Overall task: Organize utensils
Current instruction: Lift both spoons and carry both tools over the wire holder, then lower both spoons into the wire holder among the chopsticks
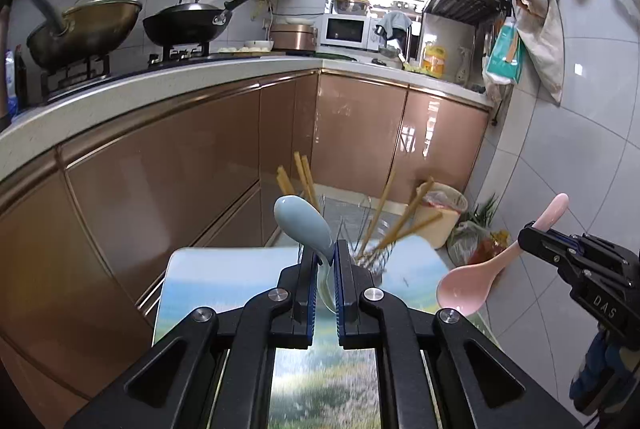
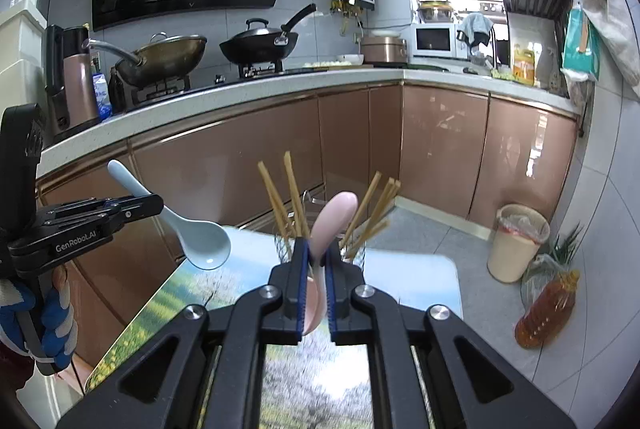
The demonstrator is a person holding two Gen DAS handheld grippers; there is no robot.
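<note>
My left gripper (image 1: 325, 251) is shut on a light blue ceramic spoon (image 1: 303, 220), held by its handle above the table; the spoon also shows in the right wrist view (image 2: 198, 236). My right gripper (image 2: 316, 253) is shut on a pink ceramic spoon (image 2: 333, 219), which also shows in the left wrist view (image 1: 472, 279) with its bowl hanging down. A wire mesh holder (image 1: 374, 257) with several wooden chopsticks (image 1: 394, 225) stands at the table's far edge, just beyond both grippers; it also shows in the right wrist view (image 2: 286, 249).
The glass table (image 1: 224, 285) with a landscape print lies below the grippers. Brown kitchen cabinets (image 1: 168, 173) run behind it. A beige bin (image 2: 518, 243), an oil bottle (image 2: 546, 311) and bags stand on the floor at right.
</note>
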